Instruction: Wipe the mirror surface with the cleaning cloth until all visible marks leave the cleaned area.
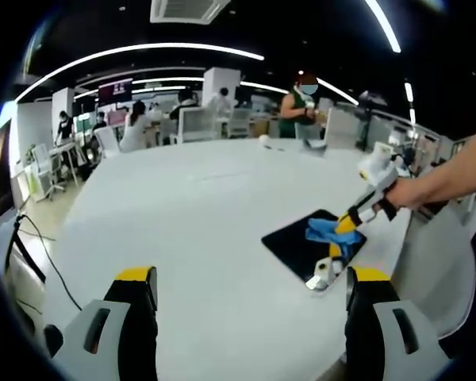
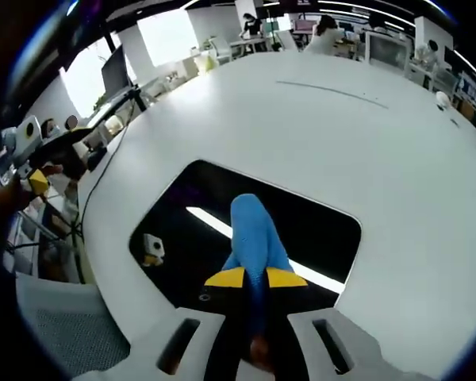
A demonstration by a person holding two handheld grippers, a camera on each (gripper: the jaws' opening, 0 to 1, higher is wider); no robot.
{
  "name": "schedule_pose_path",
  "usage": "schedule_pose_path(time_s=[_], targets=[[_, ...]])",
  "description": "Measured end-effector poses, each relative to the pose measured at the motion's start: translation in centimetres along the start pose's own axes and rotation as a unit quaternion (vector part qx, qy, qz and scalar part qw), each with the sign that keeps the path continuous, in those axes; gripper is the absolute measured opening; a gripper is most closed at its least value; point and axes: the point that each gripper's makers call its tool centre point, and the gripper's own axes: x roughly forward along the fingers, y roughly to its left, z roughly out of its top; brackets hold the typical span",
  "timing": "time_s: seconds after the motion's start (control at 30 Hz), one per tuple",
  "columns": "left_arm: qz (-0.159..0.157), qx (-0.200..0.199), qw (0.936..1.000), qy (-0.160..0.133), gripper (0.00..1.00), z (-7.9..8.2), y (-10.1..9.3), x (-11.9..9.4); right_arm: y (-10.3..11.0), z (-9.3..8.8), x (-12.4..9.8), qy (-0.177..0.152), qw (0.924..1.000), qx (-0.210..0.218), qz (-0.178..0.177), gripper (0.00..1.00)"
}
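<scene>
Right tool [image 2: 255, 277] clamped on the blue cleaning cloth [image 2: 254, 230], which is pressed onto the dark mirror [image 2: 317, 222] just ahead of its tips. Left tool [image 1: 250, 279] wide open, empty, above the white surface [image 1: 182, 206], mirror off to its right. No marks discernible on the glass, so progress is uncertain; wiping likely mid-course.

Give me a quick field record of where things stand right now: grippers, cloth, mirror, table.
right gripper: fingers shut on the blue cloth, over the mirror
left gripper: open, holding nothing, off to the side above the table
mirror: dark, flat on the white table, reflecting ceiling light strips
cloth contact: lies on the mirror in the right gripper view
marks: none that I can make out
</scene>
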Motion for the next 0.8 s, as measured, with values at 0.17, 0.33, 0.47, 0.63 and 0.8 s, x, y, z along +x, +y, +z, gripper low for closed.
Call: schedule_pose_path(time_s=[0.17,0.33,0.47,0.63,0.8], targets=[[-0.002,-0.009,1.0000,0.001,1.00,-0.1,-0.8,0.1,-0.9,-0.4,-0.5,0.005,0.9999,-0.012,-0.004,0.02],[-0.004,-0.011,0.9999,0.001,1.00,-0.1,-1.2,0.4,-2.1,-0.8,-0.9,0.007,0.9999,-0.012,-0.009,0.02],[-0.004,-0.015,0.9999,-0.001,1.00,0.0,-1.4,0.5,-3.0,-1.1,-1.4,0.009,0.9998,-0.008,-0.016,0.02],[-0.009,-0.016,0.9998,-0.001,1.00,0.1,-1.7,0.7,-4.1,-1.5,-1.8,0.008,0.9997,-0.003,-0.024,0.02],[-0.011,-0.017,0.9998,-0.002,1.00,0.2,-2.1,1.0,-4.5,-1.7,-2.0,0.009,0.9996,-0.003,-0.028,0.02]])
